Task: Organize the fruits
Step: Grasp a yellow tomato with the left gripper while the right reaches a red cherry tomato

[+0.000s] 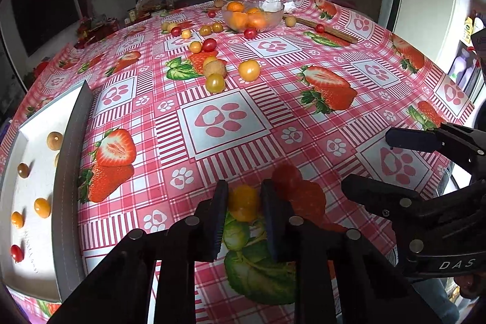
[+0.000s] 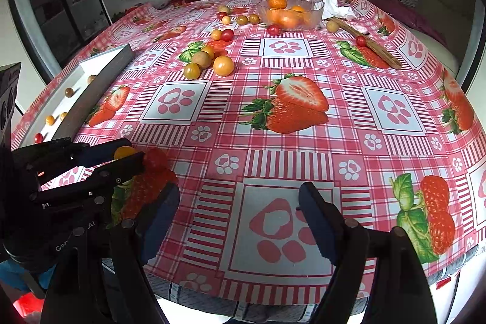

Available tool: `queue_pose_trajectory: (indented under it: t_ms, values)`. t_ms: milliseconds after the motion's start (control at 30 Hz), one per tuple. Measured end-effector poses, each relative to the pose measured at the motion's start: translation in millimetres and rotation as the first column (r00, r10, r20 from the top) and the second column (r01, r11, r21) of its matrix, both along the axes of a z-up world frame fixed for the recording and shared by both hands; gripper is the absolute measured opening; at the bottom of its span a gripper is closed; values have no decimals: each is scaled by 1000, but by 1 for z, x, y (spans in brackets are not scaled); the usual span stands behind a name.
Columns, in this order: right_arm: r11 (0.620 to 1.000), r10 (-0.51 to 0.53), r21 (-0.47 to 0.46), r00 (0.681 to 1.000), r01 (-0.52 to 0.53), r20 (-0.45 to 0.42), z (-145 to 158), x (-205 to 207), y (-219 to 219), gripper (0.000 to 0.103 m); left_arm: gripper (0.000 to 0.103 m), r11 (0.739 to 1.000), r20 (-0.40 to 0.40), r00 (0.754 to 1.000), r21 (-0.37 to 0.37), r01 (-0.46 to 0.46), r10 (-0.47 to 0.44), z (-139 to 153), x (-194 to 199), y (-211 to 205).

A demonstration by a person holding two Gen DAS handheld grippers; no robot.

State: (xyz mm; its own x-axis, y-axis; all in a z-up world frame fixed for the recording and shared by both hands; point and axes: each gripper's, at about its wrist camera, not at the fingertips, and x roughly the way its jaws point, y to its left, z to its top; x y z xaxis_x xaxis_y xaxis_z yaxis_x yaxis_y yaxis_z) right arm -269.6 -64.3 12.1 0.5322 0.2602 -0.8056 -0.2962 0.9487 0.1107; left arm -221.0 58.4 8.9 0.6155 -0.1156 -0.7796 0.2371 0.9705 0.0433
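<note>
Your left gripper (image 1: pixel 244 202) is pinching a small yellow tomato (image 1: pixel 244 202) between its two dark pads, low over the red checked tablecloth (image 1: pixel 273 117) near the table's front edge. In the right wrist view the same tomato (image 2: pixel 124 152) shows as a yellow cap above the closed fingers. Whether the fruit rests on the cloth or is held just off it, you cannot quite tell from either view.

Your right gripper (image 2: pixel 240 220) has its fingers spread wide with nothing between them, hovering over a paw-print square of the cloth. It sits just to the right of the left gripper, apart from it.

The white tray (image 1: pixel 73 117) lies at the left edge of the table, close to your left gripper. Several small tomatoes lie on it, well apart: a red one (image 1: pixel 16 253) nearest you, two orange ones (image 1: pixel 42 207) beyond it, and brownish ones further back.

The rest of the fruit is across the table. A loose cluster of yellow and orange tomatoes (image 1: pixel 249 70) sits near the middle. Further back, more red and yellow ones are scattered in front of a glass bowl (image 1: pixel 252 15) holding oranges. A crumpled white tissue (image 1: pixel 272 3) lies just beside the bowl, and a wooden stick (image 1: pixel 326 30) lies to its right with a red tomato (image 1: pixel 319 28) touching it.
</note>
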Motion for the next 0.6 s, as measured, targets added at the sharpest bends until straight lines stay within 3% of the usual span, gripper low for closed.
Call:
queue_pose_trajectory:
  t_ms: [600]
  values:
    - [989, 138, -50, 990, -136, 27, -5, 6, 56, 84, 24, 990, -21, 990, -39, -138, 137, 0, -10, 54]
